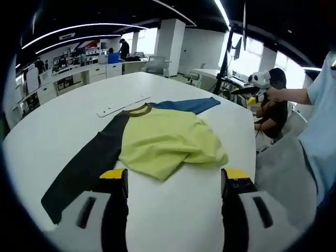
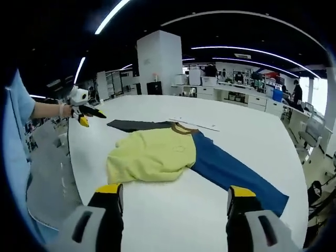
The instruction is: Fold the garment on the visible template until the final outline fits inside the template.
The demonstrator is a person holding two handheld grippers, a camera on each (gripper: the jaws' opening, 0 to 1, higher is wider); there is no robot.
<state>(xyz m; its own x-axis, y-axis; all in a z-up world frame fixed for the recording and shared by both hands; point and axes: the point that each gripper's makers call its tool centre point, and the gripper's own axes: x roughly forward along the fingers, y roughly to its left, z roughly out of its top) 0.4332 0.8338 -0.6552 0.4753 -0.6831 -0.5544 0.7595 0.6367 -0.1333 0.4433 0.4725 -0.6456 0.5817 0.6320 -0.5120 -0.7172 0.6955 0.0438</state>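
Garment [image 1: 168, 142] lies rumpled, yellow body, black and blue sleeves; both claws spread.

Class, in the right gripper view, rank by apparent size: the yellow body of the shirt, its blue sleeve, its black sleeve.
1. yellow body
2. blue sleeve, nearly as large, so that order is unsure
3. black sleeve, farthest and foreshortened

One garment, one strip, one desk, two grippers.
A single long-sleeved garment [image 1: 163, 142] and one flat white strip [image 1: 122, 106] lie on one white desk [image 1: 63, 126]; left gripper [image 1: 173, 181], right gripper [image 2: 173, 197].
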